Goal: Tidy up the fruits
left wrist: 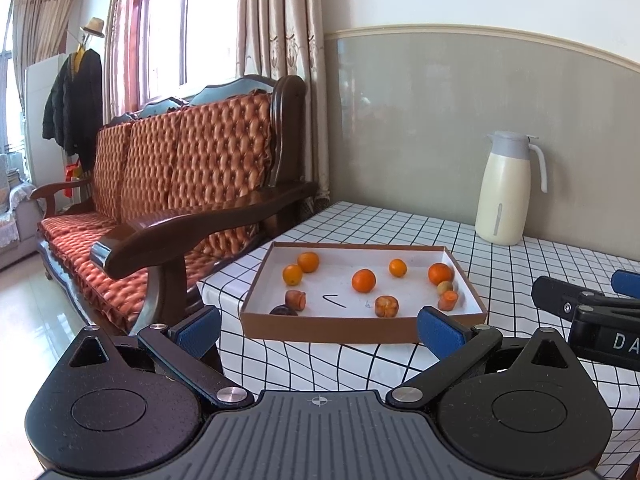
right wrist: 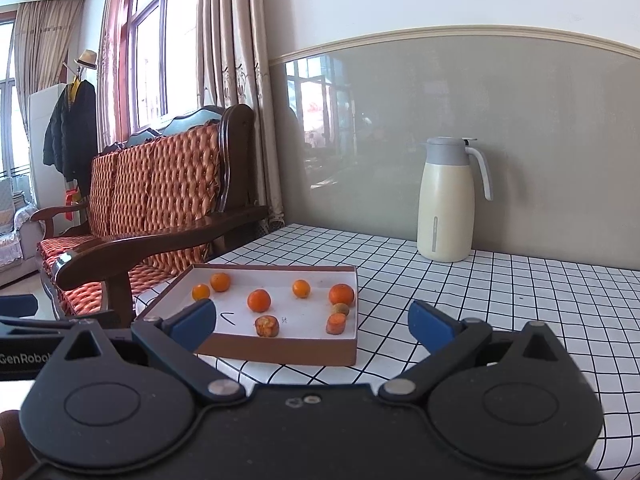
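A shallow brown cardboard tray [left wrist: 328, 330] with a white floor sits at the table's left front corner; it also shows in the right wrist view [right wrist: 280, 354]. Several small oranges [left wrist: 363, 280] [right wrist: 259, 300] and a few carrot pieces [left wrist: 448, 300] [right wrist: 335, 323] lie scattered in it. A dark fruit [left wrist: 283, 311] lies in the tray's near left corner. My left gripper [left wrist: 318, 330] is open and empty, held just before the tray's near wall. My right gripper [right wrist: 312, 320] is open and empty, to the right of the left one and short of the tray.
A cream thermos jug [left wrist: 506, 190] [right wrist: 446, 200] stands at the back of the checked tablecloth [right wrist: 500, 300] by the wall. A wooden sofa [left wrist: 160, 200] with orange cushions stands left of the table, its armrest close to the tray.
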`<state>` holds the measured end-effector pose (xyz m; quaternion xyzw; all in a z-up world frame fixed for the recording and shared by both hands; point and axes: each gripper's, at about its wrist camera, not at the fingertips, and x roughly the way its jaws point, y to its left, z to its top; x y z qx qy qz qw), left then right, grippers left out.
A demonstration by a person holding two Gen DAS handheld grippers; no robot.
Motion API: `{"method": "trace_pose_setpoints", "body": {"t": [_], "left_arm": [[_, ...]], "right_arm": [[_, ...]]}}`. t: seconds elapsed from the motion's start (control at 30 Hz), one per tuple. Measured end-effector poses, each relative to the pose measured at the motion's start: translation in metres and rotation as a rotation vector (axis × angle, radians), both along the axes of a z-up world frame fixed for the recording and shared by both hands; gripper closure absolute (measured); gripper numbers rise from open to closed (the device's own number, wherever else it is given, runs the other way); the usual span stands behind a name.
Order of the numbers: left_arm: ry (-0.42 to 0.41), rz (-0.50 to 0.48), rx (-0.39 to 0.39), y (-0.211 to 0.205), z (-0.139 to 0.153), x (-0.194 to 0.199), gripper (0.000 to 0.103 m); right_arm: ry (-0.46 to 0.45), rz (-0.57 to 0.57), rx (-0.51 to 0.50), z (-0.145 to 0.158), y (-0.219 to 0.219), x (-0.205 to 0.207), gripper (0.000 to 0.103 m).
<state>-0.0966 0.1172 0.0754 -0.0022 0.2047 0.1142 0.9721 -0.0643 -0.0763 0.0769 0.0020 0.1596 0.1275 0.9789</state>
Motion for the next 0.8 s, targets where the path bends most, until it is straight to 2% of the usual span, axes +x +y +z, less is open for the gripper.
{"method": "trace_pose_setpoints", "body": {"t": [0.5, 0.63, 0.73, 0.8], "left_arm": [[0.014, -0.011, -0.006, 0.0, -0.007, 0.002, 0.0], [0.006, -0.026, -0.024, 0.002, -0.011, 0.002, 0.0], [-0.002, -0.034, -0.07, 0.007, -0.015, 0.004, 0.0], [-0.001, -0.031, -0.067, 0.007, -0.018, 0.006, 0.0]], "right_arm": [[0.008, 0.004, -0.003, -0.003, 0.003, 0.001, 0.006], [0.012, 0.007, 0.005, -0.004, 0.003, 0.002, 0.006], [0.016, 0.003, 0.009, -0.006, 0.004, 0.003, 0.006], [0.019, 0.005, 0.002, -0.007, 0.004, 0.004, 0.006]]}}
